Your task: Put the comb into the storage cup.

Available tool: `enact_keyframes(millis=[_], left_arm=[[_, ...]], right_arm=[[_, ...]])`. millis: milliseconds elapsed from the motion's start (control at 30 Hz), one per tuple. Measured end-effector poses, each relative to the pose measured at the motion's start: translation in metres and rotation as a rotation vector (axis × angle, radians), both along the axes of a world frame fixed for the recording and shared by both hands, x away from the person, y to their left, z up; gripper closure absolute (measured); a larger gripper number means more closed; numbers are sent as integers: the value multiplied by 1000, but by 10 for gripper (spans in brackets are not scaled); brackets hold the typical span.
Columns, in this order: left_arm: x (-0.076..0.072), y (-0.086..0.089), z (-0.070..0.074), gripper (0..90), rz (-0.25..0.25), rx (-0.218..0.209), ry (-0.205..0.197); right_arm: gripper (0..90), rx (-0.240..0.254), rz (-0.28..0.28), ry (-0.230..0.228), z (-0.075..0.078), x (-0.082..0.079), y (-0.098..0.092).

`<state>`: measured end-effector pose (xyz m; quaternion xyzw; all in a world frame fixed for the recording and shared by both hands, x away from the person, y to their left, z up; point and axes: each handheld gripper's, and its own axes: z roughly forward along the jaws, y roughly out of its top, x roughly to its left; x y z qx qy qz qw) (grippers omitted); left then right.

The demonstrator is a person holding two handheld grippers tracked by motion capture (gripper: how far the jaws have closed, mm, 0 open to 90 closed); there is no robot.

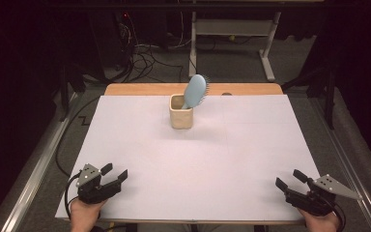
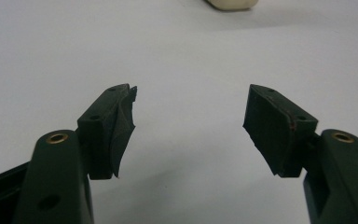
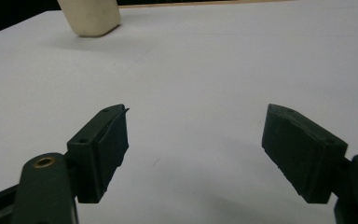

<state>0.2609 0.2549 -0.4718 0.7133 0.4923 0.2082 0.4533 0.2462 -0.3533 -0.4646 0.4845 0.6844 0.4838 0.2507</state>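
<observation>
One hairbrush, one beige cup, two open hand-held grippers

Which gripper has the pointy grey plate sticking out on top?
The right gripper, at the table's near right corner: its grey plate juts out in a long point. The left gripper's plate is shorter.
</observation>
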Motion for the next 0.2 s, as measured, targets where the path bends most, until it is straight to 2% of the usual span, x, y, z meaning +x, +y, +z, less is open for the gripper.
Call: enact_keyframes(millis=[200], left_arm=[[0, 0, 0, 335, -1, 1, 1]], right_arm=[[232, 0, 0, -1, 0, 0, 0]])
